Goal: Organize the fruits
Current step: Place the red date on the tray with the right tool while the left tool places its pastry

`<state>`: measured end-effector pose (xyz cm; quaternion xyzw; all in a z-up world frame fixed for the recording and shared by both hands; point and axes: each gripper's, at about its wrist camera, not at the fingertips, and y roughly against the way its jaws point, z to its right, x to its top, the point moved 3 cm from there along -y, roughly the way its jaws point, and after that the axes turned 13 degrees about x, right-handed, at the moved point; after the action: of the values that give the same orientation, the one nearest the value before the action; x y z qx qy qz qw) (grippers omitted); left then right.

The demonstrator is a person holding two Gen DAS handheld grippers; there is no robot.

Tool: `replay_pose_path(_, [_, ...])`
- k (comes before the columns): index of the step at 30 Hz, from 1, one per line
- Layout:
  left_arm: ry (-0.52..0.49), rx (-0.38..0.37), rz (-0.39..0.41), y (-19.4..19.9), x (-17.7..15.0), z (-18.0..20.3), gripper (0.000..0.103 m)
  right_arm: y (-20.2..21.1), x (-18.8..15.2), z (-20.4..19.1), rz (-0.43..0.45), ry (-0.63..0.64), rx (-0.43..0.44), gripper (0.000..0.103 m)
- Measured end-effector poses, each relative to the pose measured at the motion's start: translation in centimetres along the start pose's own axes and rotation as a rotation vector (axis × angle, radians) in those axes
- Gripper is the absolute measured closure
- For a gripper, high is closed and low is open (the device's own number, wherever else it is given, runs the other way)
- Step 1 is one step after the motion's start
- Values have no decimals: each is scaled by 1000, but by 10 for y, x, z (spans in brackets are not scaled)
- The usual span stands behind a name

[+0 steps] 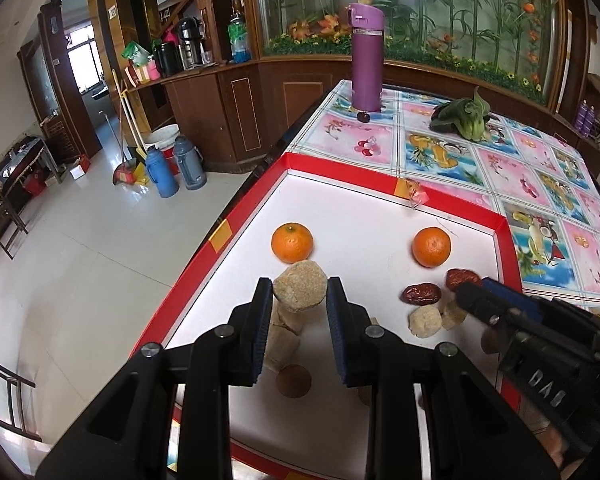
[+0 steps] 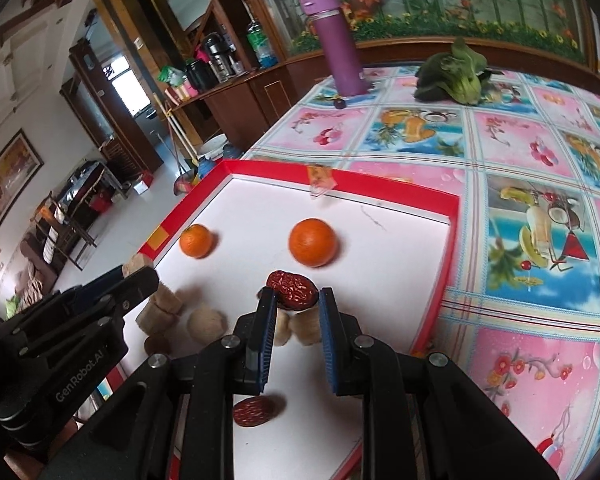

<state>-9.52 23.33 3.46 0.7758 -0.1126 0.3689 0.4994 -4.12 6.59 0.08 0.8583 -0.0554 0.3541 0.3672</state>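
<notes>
A white tray with a red rim (image 1: 506, 236) lies on the table and holds two oranges (image 1: 292, 242) (image 1: 431, 247). My left gripper (image 1: 299, 294) is shut on a beige round chunk (image 1: 300, 286), held above more beige chunks (image 1: 282, 344). In the right wrist view my right gripper (image 2: 297, 298) is shut on a wrinkled red date (image 2: 292, 290), lifted just in front of the nearer orange (image 2: 312, 242). A second date (image 2: 254, 411) lies on the tray under that gripper. Further beige chunks (image 2: 208, 322) sit between the two grippers.
A purple flask (image 1: 366, 58) and a leafy green vegetable (image 1: 464, 118) stand at the far end of the patterned tablecloth (image 1: 540, 184). A small dark fruit (image 1: 364, 117) lies by the flask. The table's left edge drops to a tiled floor (image 1: 80, 260).
</notes>
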Motion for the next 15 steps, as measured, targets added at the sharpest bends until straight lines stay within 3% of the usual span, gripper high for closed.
replay_pose_path(15, [-40, 13, -26, -16, 1, 17, 73, -10, 1, 11, -11, -21, -16, 83])
